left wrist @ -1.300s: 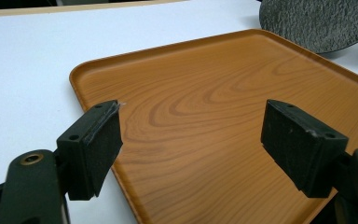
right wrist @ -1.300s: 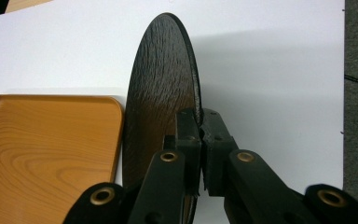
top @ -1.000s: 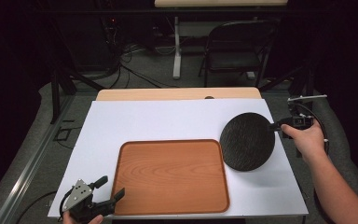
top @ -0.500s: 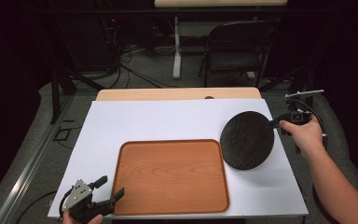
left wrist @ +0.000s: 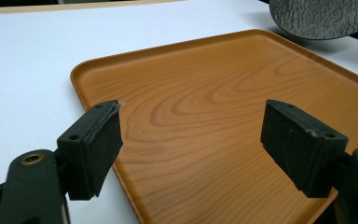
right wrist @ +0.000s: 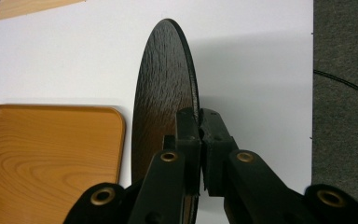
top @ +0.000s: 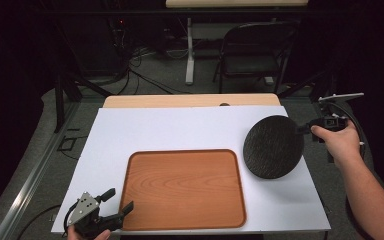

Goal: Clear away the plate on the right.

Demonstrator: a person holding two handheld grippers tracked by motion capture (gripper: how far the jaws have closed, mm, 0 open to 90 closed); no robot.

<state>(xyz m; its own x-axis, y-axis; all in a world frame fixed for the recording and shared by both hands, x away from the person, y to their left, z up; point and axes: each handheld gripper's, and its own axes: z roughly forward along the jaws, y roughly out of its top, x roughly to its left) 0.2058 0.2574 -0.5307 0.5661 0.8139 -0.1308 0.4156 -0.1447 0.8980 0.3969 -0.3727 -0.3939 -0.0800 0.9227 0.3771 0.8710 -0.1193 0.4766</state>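
A tray (top: 182, 187) lies flat on the tabletop (top: 180, 127), near the front edge and about in the middle. The left tool (top: 116, 202) sits at the front left corner, just beside the tray's front left corner. A round plate (top: 272, 146) is held up on its edge above the right edge, just right of the tray. The right tool (top: 302, 130) grips its rim from the right.
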